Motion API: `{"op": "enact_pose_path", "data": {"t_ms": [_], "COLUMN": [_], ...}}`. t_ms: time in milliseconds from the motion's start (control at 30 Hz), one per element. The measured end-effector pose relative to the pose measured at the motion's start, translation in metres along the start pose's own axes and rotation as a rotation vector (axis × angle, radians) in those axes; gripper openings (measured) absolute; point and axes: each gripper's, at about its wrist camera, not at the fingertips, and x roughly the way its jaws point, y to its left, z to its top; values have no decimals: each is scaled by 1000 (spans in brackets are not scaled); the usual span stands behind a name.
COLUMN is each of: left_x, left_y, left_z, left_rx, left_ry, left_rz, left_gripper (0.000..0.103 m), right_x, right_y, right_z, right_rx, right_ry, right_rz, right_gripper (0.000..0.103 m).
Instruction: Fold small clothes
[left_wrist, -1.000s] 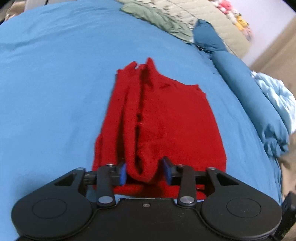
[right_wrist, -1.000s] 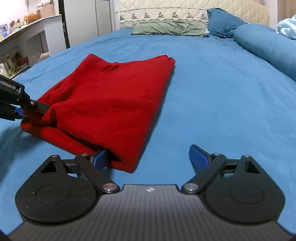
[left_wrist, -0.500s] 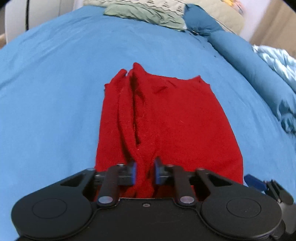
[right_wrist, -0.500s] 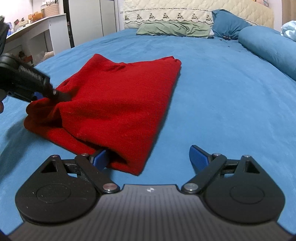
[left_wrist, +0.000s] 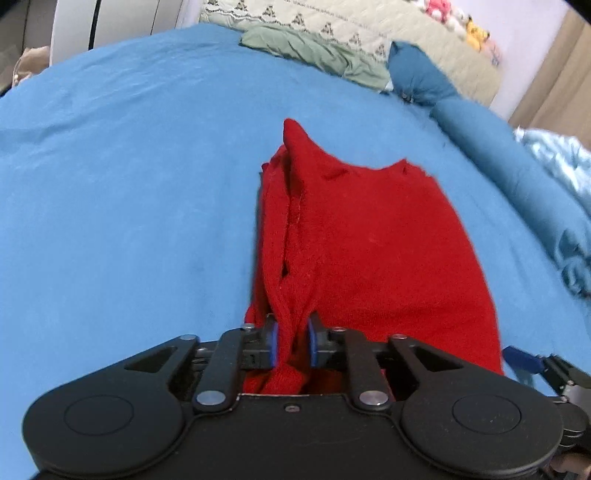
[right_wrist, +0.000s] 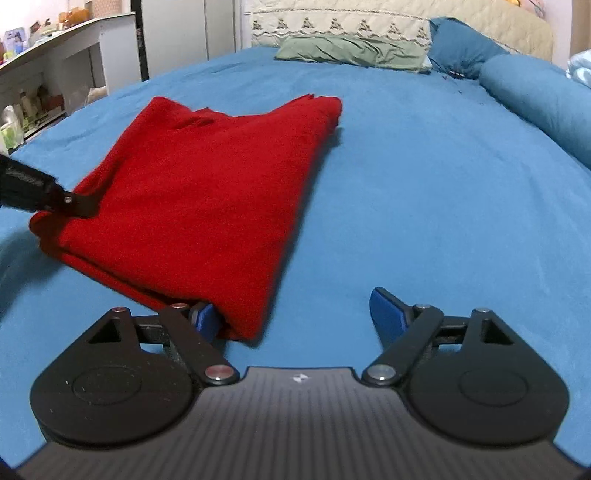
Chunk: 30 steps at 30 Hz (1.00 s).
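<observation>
We see a red garment (left_wrist: 369, 240) lying folded on a blue bedsheet (left_wrist: 129, 203), filling the centre of the left wrist frame and the left half of the right wrist frame. At the bottom centre of the left wrist frame, the left gripper (left_wrist: 291, 341) has its blue pads (left_wrist: 272, 341) pinched together on a bunched fold at the garment's near edge. In the right wrist view that same gripper enters from the left edge, biting the cloth's left corner. The right gripper (right_wrist: 295, 317) sits at the bottom of its own frame with its jaws wide apart: the left pad touches the garment's near corner, and the right pad (right_wrist: 384, 314) hangs over bare sheet. Across the top of both frames we see a green pillow (right_wrist: 351, 51) against a quilted headboard (right_wrist: 369, 22). To its right lie a blue pillow (right_wrist: 461, 44) and a long blue bolster (right_wrist: 535, 96).
</observation>
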Motion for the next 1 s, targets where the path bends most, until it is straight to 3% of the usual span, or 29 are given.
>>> {"op": "enact_pose_path", "data": {"t_ms": [133,200,233,267,333,400,467,533,700,800,933,967,1000], "left_x": [-15,-23,-27,-33,-49,-63,-66,-59,-4,24,45,46,46], "left_y": [8,12,11,11,11,7,0,-4,4,9,15,17,18], "left_z": [-4,-7,-8,-9,-6,4,23,41,76,80,75,74,75], "left_rx": [25,63,85,112,149,167,179,163,17,-31,-68,-73,-75], "left_ry": [17,32,45,40,1,-37,-79,-101,-23,27,77,68,65], "left_rz": [-22,-14,34,80,76,54,70,55,-26,-32,-50,-56,-62], "left_gripper": [30,39,61,69,69,76,103,103,101,94,83,82,77], "right_x": [-4,-5,-7,-10,-22,-32,-39,-34,11,47,71,74,76], "right_y": [-6,-9,-12,-15,-21,-31,-40,-49,-62,-67,-69,-68,-66], "right_z": [1,4,7,9,12,19,36,60,102,105,95,93,92], "right_rx": [-36,-34,-28,-22,11,55,94,146,298,410,482,489,484], "right_ry": [16,42,58,68,72,61,38,45,128,191,206,203,195], "right_rz": [22,49,68,88,142,193,226,264,329,339,353,356,356], "right_gripper": [98,99,99,99,99,102,103,103,103,103,103,101,91]}}
